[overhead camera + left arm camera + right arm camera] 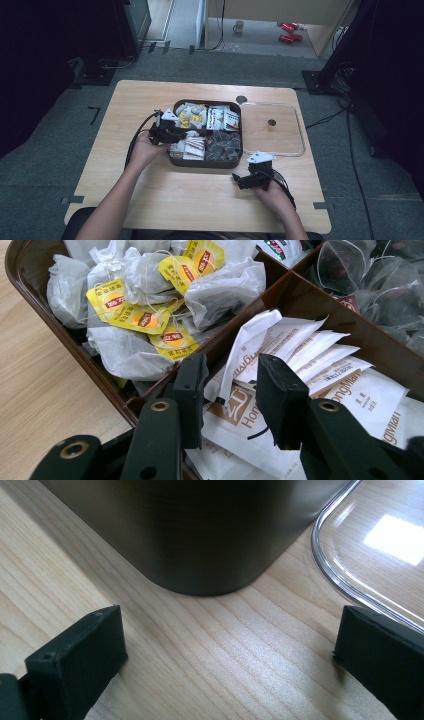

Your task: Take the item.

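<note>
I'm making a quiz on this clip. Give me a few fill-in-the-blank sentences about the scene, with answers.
1. The brown tray is divided into ____ compartments.
2. The left gripper hangs over the white ____ with brown print.
3. The clear lid lies on the table to the tray's ____.
4. The right gripper has its jaws ____.

Missing words: four; sachets; right; open

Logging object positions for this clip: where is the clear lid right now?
In the high view the clear lid lies flat on the table, just right of the brown tray, beyond the right tool.
</note>
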`<state>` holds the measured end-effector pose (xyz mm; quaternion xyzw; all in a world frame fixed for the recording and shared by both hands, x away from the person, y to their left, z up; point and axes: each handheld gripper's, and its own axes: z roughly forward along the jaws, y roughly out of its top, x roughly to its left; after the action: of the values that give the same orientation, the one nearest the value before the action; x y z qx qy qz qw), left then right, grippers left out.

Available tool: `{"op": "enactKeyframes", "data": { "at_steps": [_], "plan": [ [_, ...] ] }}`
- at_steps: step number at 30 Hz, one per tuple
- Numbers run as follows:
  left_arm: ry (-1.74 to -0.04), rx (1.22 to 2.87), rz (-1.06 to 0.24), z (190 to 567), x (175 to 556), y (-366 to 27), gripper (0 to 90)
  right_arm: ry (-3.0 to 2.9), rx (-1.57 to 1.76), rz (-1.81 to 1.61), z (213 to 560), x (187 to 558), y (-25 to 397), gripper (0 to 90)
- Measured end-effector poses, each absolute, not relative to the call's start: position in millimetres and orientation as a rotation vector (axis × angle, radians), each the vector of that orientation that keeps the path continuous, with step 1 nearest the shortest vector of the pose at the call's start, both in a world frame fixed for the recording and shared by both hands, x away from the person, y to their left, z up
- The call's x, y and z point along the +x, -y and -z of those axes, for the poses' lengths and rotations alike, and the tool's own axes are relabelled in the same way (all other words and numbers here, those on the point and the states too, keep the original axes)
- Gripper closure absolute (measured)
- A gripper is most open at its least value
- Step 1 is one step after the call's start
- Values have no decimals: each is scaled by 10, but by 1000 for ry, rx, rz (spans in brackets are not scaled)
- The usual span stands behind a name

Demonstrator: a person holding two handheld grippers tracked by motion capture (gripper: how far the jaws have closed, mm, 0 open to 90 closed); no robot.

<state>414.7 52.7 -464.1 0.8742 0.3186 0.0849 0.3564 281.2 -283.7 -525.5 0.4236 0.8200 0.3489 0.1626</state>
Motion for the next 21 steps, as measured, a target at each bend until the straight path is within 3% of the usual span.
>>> {"op": "enactKeyframes", "data": {
  "at_steps": [3, 21],
  "plan": [
    [-817, 2262, -207, 4639, 4156, -527, 713, -2339, 1209, -995, 5255, 2812, 2837, 0],
    [-810, 2375, -158, 4730, 4274, -452, 783, -2337, 1209, -995, 5255, 2814, 2835, 0]
  ]
}}
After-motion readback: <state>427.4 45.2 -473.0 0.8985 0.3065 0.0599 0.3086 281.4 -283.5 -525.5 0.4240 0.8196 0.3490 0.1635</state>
